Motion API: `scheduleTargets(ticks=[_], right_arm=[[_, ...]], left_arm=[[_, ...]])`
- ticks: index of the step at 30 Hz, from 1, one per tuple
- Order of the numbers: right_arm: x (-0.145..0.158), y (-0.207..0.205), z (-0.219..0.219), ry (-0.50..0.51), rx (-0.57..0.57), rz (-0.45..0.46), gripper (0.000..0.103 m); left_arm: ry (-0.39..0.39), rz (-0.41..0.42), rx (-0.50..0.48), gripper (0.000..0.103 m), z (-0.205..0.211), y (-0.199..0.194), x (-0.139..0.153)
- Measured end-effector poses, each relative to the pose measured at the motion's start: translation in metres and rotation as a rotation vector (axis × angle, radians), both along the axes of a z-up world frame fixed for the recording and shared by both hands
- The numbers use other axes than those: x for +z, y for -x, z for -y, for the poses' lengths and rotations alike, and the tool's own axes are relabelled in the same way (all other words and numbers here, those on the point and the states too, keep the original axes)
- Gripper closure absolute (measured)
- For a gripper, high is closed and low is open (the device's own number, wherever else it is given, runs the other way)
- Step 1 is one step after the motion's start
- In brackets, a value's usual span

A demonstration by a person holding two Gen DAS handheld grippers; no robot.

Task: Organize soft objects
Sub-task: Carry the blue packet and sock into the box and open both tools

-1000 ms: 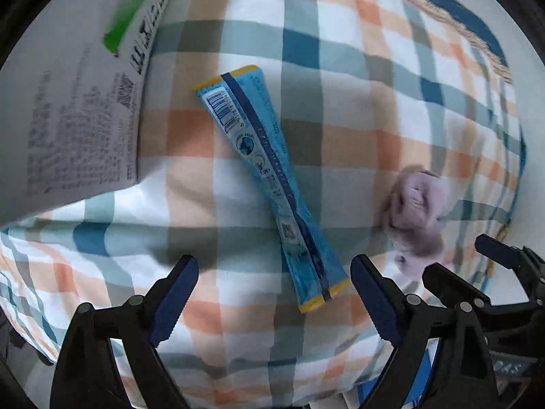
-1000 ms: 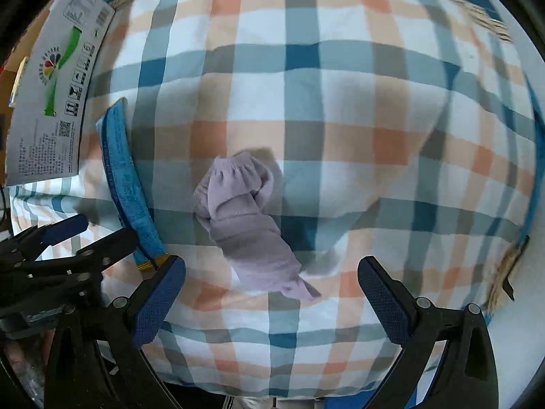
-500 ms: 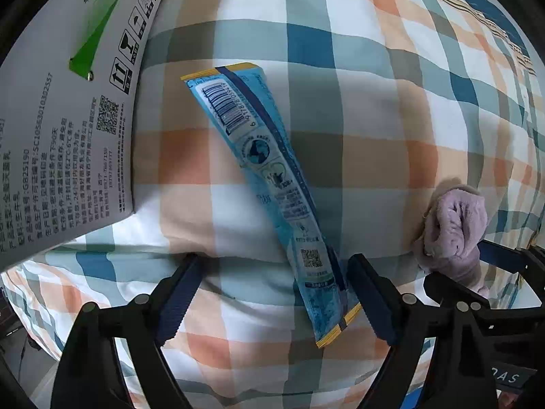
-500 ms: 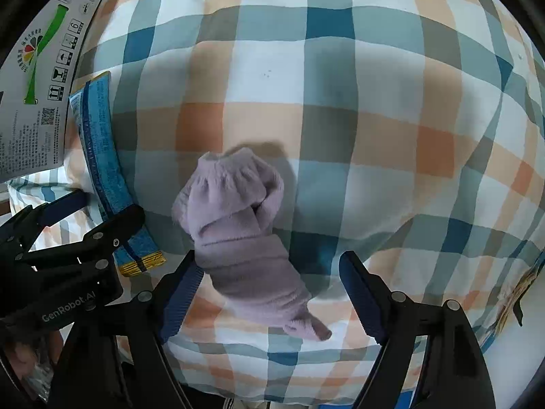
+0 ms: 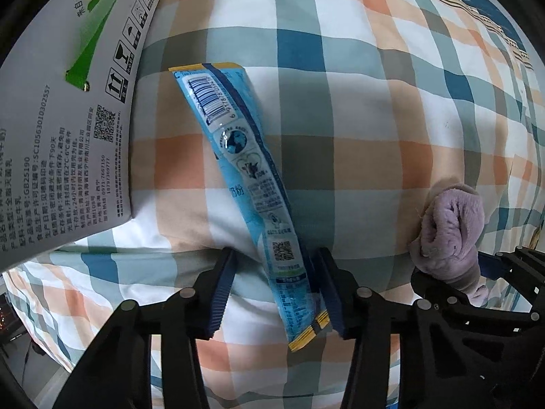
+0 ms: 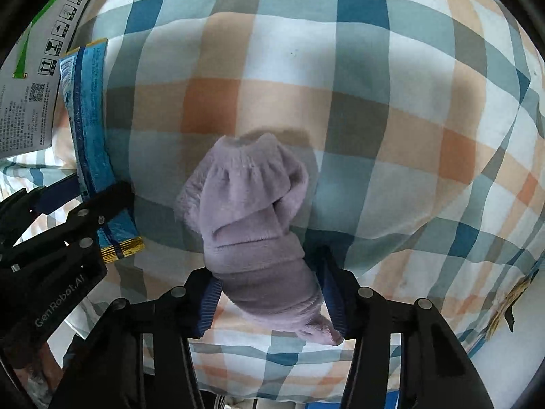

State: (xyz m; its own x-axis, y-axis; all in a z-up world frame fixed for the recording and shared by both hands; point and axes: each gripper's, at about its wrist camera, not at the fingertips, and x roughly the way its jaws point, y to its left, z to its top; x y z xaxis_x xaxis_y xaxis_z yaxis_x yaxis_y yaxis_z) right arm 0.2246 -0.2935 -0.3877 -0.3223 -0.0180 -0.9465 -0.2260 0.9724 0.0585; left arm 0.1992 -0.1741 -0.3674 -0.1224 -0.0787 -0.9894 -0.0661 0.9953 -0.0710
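Note:
A long blue snack packet (image 5: 248,184) lies on the plaid pillow (image 5: 357,109). My left gripper (image 5: 276,289) straddles its near end; the right pad touches it, the left pad stands apart from it, so the jaws are still open. The packet also shows in the right wrist view (image 6: 90,136). A rolled lilac sock (image 6: 252,218) lies to the packet's right. My right gripper (image 6: 269,296) has its pads against both sides of the sock's lower end. The sock also shows in the left wrist view (image 5: 449,235).
A white printed carton (image 5: 61,129) rests on the pillow's left side, close to the packet's far end. The left gripper's body (image 6: 51,255) sits just left of the sock in the right wrist view. The pillow's edge falls away at the right.
Both grippers moved forward and down onto the pillow. The left jaws narrowed around the packet's end. The right jaws closed from wide open onto the sock.

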Motion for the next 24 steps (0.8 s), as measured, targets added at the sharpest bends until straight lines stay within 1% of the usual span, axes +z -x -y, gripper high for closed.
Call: scheduleTargets(ticks=[3,4,6,8,10,16,20,22,24], right_arm=[[-0.002,0.003,-0.004,0.004,0.000,0.000,0.051],[-0.001,0.003,-0.005,0.006,0.001,0.001,0.052],[-0.001,0.004,-0.008,0.013,0.001,0.004,0.056],[0.001,0.009,-0.011,0.020,0.002,0.012,0.057],[0.006,0.012,-0.011,0.033,0.004,0.021,0.058],[0.028,0.030,-0.005,0.030,-0.026,0.048,0.059],[0.052,0.040,0.003,0.017,-0.067,0.083,0.059],[0.071,0.045,0.007,0.004,-0.084,0.104,0.059],[0.095,0.048,0.010,-0.017,-0.098,0.136,0.059]], left_arm=[[0.002,0.007,-0.004,0.070,-0.002,0.002,0.005],[0.004,0.009,-0.006,0.076,-0.003,0.002,0.005],[0.007,0.015,-0.012,0.078,-0.006,0.005,0.008],[0.013,0.020,-0.020,0.083,-0.006,0.010,0.011],[0.027,0.025,-0.022,0.085,-0.011,0.016,0.016],[0.083,0.047,-0.048,0.086,-0.014,0.029,0.040],[0.121,0.076,-0.078,0.086,-0.013,0.043,0.063],[0.139,0.097,-0.089,0.086,-0.016,0.044,0.075],[0.159,0.130,-0.094,0.086,-0.021,0.045,0.094]])
